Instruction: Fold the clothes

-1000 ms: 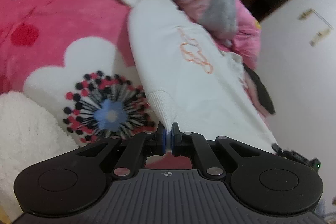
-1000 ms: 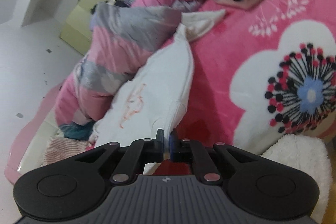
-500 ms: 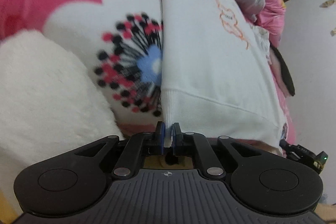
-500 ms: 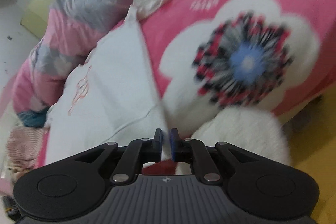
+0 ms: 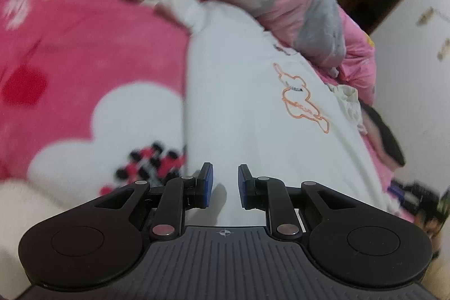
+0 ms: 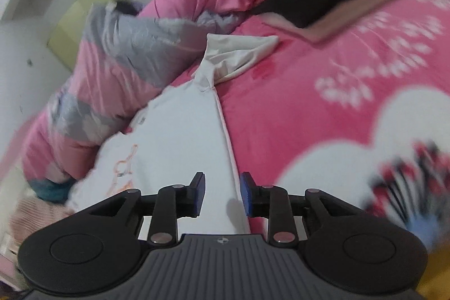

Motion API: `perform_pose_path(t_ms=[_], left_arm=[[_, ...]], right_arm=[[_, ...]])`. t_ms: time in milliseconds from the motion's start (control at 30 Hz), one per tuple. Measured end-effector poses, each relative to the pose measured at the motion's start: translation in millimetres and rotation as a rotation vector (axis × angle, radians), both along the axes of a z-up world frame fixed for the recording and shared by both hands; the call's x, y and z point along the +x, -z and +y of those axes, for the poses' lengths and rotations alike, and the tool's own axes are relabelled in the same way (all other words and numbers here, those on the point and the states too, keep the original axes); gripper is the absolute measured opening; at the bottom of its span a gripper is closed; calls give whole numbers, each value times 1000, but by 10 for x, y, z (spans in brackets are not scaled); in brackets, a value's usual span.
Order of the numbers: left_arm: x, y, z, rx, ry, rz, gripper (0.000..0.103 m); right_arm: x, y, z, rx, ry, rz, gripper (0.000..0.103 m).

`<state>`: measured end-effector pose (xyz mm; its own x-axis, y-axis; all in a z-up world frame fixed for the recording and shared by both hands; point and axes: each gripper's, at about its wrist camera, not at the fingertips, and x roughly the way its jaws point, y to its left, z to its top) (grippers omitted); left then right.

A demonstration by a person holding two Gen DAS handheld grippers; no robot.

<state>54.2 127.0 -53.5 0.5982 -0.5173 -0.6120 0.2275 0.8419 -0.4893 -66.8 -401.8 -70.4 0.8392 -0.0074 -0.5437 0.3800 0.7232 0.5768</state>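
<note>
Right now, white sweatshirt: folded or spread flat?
Folded lengthwise. The white sweatshirt lies as a narrow strip on the pink blanket, one long straight creased edge in the right wrist view. Both grippers, left gripper and right gripper, are open.

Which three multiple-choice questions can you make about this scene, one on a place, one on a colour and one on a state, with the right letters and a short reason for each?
1. Where does the white sweater lie?
A. on the pink flowered blanket
B. on a wooden chair
C. inside the yellow box

2. What colour is the outline drawing on the sweater?
A. green
B. orange
C. black

3. How do the left gripper and the right gripper stand?
A. both shut on the sweater
B. only the left one open
C. both open, holding nothing

Answers:
1. A, since pink blanket with its big white flower shows along the sweater's edge in both views.
2. B, since the thin outline on the white cloth is orange in the left wrist view.
3. C, since in each view a clear gap shows between the blue pads and no cloth is pinched in it.
</note>
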Motion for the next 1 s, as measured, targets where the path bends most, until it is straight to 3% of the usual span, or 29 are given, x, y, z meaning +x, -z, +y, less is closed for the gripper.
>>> perform_pose_path(t_ms=[167, 233, 333, 467, 600, 733, 867, 1000], left_arm=[[6, 67, -287, 150, 43, -72, 18], [8, 106, -302, 168, 42, -81, 18], [29, 131, -308, 163, 32, -83, 18], [34, 138, -319, 165, 28, -79, 19], [41, 132, -336, 183, 37, -84, 19], [55, 130, -337, 187, 42, -85, 19], [62, 136, -322, 181, 47, -88, 19], [63, 143, -302, 167, 46, -88, 19]], right_arm=[[493, 120, -89, -27, -72, 40, 29], [565, 142, -59, -55, -94, 50, 26], [653, 167, -2, -103, -121, 63, 4], [610, 136, -10, -157, -86, 25, 2], [596, 351, -250, -81, -15, 26, 1], [566, 350, -302, -55, -16, 3, 3], [320, 302, -436, 84, -11, -38, 8], [2, 292, -371, 160, -41, -17, 16]])
